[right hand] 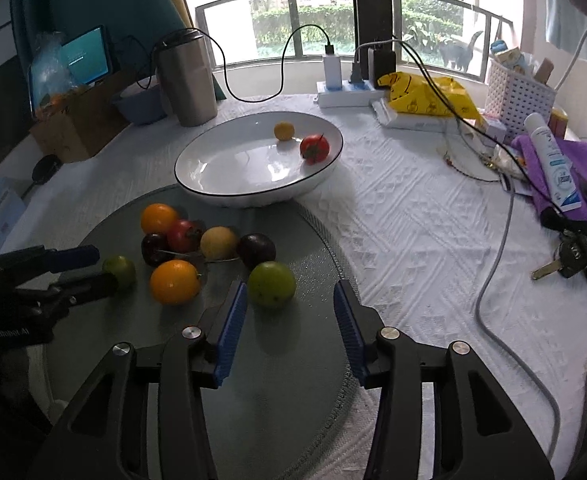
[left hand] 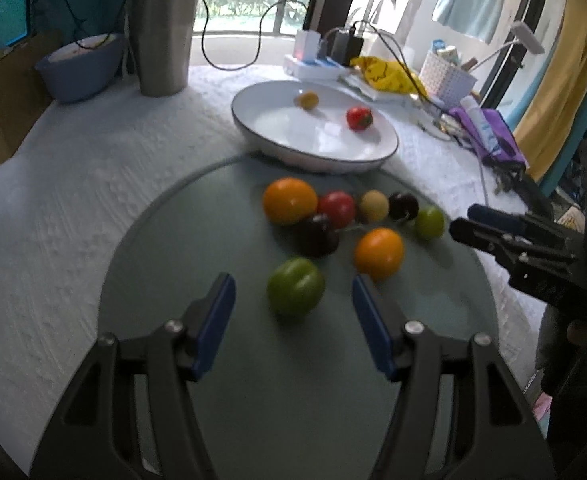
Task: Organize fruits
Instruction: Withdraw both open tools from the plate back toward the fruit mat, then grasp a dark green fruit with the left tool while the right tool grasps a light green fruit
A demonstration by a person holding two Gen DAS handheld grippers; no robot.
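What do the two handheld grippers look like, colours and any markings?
Both are black plastic frames with silver round pivot screws. The left gripper and right gripper each carry two flat blue ribbed pads. Small white lettering, too blurred to read, marks the left gripper's body in the right wrist view.

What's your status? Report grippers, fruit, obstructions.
Left gripper open, lined up on a green fruit. Right gripper open near another green fruit. Two fruits in white bowl. Nothing in the way.
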